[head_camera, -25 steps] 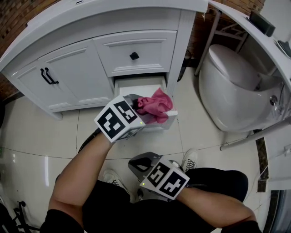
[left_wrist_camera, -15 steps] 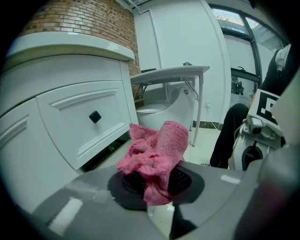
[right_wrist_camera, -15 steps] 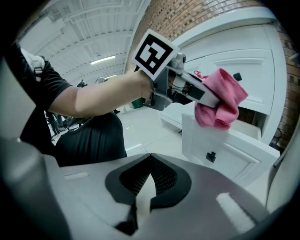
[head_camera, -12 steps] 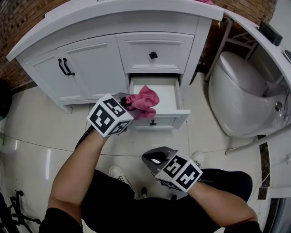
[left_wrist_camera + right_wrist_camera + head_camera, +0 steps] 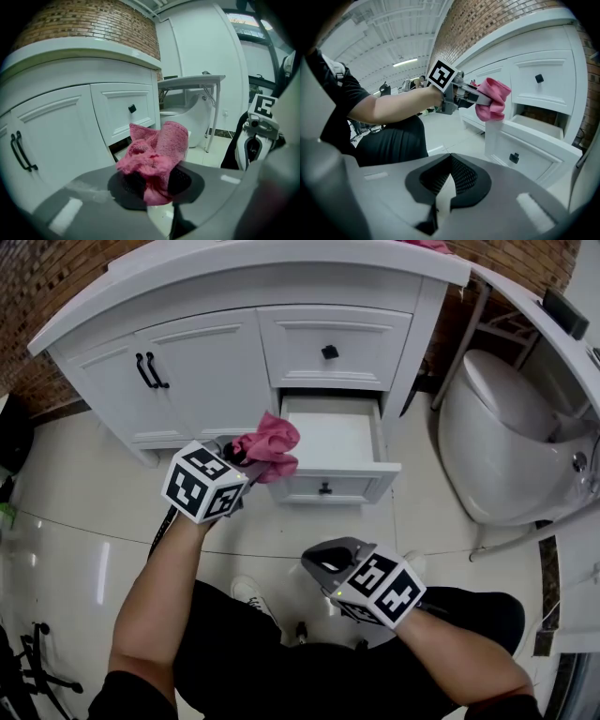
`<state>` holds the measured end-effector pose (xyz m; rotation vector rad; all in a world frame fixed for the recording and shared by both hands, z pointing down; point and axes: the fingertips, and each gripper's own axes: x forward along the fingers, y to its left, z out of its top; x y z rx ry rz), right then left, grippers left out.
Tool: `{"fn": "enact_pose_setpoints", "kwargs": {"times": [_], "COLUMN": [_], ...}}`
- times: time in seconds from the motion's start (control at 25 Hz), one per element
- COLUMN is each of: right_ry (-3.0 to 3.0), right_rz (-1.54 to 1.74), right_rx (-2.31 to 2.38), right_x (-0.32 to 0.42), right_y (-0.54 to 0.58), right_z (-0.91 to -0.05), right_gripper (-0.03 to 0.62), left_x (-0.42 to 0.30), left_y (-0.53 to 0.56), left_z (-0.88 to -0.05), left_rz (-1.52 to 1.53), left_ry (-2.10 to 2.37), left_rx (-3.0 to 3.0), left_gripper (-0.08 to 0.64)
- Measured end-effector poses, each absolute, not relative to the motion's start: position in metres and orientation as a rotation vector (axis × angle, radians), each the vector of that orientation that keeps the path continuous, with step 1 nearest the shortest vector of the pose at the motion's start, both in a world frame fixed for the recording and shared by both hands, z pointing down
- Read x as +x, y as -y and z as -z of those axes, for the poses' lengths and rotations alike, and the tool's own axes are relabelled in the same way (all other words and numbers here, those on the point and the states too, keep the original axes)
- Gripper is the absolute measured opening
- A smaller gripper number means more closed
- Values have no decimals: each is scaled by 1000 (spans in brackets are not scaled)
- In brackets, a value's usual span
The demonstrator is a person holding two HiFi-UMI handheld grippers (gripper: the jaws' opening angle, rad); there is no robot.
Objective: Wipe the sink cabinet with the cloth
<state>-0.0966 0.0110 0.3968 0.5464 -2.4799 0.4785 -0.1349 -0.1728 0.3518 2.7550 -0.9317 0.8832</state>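
Note:
The white sink cabinet (image 5: 197, 362) fills the top of the head view, with its lower drawer (image 5: 333, 442) pulled out. My left gripper (image 5: 246, 457) is shut on a bunched pink cloth (image 5: 269, 443), held just left of the open drawer and in front of the cabinet doors. In the left gripper view the cloth (image 5: 154, 159) bulges out from between the jaws, with the cabinet (image 5: 70, 117) close behind it. My right gripper (image 5: 323, 559) hangs low near my legs, shut with nothing in it; its view shows the cloth (image 5: 493, 99) and the drawer (image 5: 529, 140).
A white toilet (image 5: 511, 442) stands right of the cabinet, under a white counter edge (image 5: 553, 329). The upper drawer (image 5: 333, 345) with a black knob is closed. Two cabinet doors with black handles (image 5: 148, 369) sit at the left. Glossy tiled floor (image 5: 75, 531) lies around my feet.
My left gripper has drawn the pink cloth left and back out of the open drawer, toward the cabinet doors. The right gripper stayed low and shut.

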Motion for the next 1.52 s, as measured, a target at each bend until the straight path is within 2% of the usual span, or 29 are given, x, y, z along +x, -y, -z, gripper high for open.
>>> {"fn": "enact_pose_setpoints", "kwargs": {"times": [0.36, 0.6, 0.96, 1.52], "right_ry": [2441, 2419, 2386, 2383], "right_rz": [-483, -501, -506, -575], "right_rx": [636, 656, 592, 618], "right_x": [-75, -78, -74, -56], "right_y": [-4, -13, -36, -37], "right_z": [-407, -422, -434, -440], "right_gripper": [6, 6, 6, 6], "left_x": [-138, -50, 76, 74], "left_y": [158, 120, 103, 113], "left_z": [-359, -378, -410, -440], "left_rz": [-772, -768, -522, -494], "left_ry": [996, 816, 570, 671], "left_rx": [2690, 2872, 2927, 2917], "left_gripper": [89, 89, 89, 89]}}
